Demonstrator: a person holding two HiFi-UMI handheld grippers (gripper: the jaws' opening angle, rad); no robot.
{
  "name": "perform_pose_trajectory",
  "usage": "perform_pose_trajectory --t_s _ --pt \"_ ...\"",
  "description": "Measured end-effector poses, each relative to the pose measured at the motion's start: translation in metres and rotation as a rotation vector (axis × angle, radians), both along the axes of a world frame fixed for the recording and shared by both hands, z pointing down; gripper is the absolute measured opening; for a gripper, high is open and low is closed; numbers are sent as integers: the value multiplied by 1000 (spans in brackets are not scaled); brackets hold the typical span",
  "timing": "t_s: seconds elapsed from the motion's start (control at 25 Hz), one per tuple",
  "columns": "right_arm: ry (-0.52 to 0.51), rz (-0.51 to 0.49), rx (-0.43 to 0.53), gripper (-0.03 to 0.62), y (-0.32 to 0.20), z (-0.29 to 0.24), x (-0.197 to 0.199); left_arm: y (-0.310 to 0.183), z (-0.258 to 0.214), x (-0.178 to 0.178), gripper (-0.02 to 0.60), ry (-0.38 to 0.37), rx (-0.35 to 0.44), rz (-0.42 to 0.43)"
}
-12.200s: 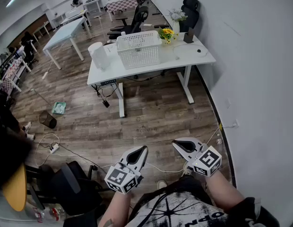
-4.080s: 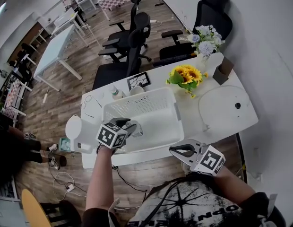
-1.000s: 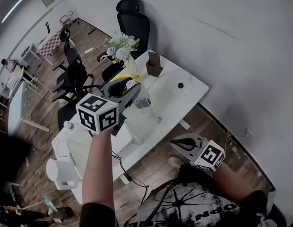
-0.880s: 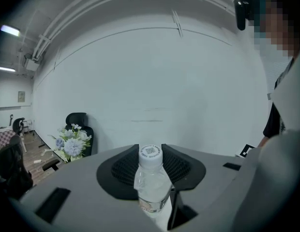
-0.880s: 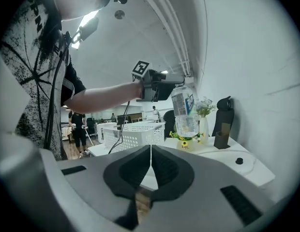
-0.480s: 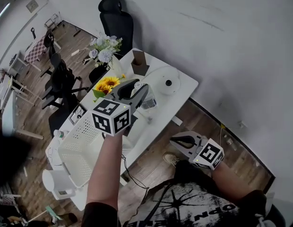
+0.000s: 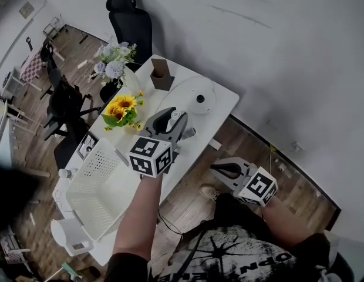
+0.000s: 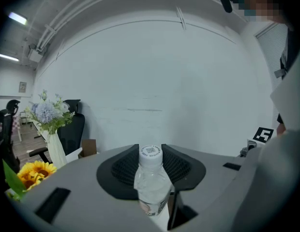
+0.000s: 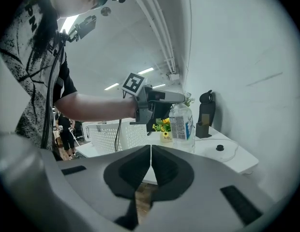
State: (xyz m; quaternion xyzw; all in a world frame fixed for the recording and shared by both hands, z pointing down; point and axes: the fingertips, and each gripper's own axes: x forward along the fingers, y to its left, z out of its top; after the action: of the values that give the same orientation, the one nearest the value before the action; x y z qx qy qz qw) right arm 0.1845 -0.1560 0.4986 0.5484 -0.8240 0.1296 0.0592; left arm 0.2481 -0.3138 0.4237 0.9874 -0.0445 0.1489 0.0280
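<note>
Nearest the person, above the wooden floor (image 7: 259,138), the right gripper (image 7: 219,169) hangs low with its jaws pressed together and nothing between them. Beyond it, the left gripper (image 7: 169,121) is over the near edge of the white table (image 7: 226,107). Its jaws pinch the body of a clear water bottle (image 8: 151,182), which stands upright with its white cap on top. Whether the bottle's base touches the tabletop cannot be told. Sunflowers (image 7: 122,107) stand just beside the bottle, and a white basket (image 7: 97,187) lies farther left. Behind them are a round white pad (image 7: 199,98), a brown box (image 7: 161,74) and a vase of pale flowers (image 7: 111,63). Farthest, a black chair (image 7: 126,16) stands near the wall (image 7: 276,51).
</note>
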Motion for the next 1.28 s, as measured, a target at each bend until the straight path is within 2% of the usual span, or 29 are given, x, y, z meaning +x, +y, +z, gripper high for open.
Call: perform_pose_trajectory --t_s 0.64,1.28 --pt "-15 20 -63 23 -11 25 22 0 71 15 152 -4 -2 -23" --pt "-11 12 -87 23 -16 32 27 2 75 15 153 50 54 -32"
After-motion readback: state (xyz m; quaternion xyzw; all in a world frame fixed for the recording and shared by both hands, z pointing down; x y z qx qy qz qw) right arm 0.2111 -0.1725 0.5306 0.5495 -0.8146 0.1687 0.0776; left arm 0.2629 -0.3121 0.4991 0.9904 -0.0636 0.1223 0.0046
